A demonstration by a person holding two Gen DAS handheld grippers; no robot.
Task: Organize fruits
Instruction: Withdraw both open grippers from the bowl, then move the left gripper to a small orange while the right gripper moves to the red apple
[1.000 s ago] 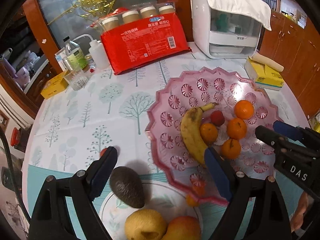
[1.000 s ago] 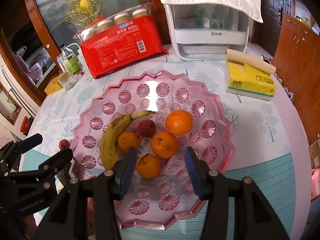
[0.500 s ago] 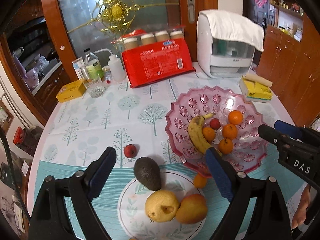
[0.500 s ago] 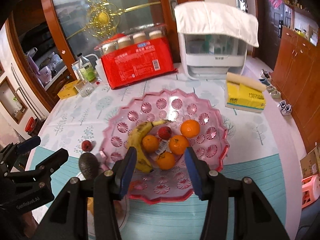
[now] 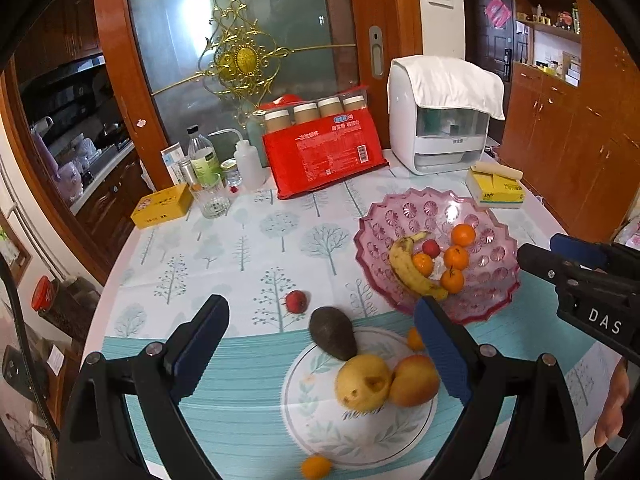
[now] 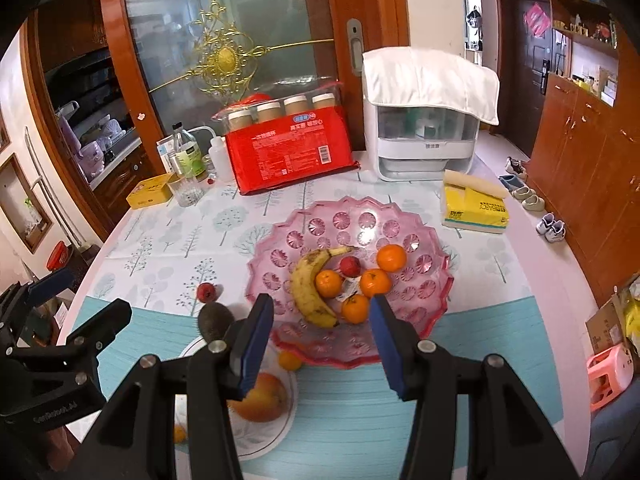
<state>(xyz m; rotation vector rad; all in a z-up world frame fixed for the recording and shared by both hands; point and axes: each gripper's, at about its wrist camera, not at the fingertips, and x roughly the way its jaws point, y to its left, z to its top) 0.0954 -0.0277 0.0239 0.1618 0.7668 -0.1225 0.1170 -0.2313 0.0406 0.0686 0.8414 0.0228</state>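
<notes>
banana (image 6: pixel 307 285) lengthwise in pink bowl (image 6: pixel 424 312), stem toward far rim

Round table (image 5: pixel 224 248) under a white cloth printed with pale trees, teal band at near edge. Behind its far edge: wood-framed frosted glass sliding door (image 6: pixel 248 28) with gold ornament (image 5: pixel 240 56). Left: dim kitchen, dark wood cabinets (image 5: pixel 116 196), dishes on counter. Right: brown wooden cabinets (image 6: pixel 592 160) along the wall, open shelves (image 5: pixel 548 8) above, dark entry door (image 6: pixel 520 52) behind. Pale floor with shoes (image 6: pixel 528 196) lined by the cabinets; pink plastic stool (image 6: pixel 610 372) and cardboard box (image 6: pixel 608 320) at right. Soft daylight.
</notes>
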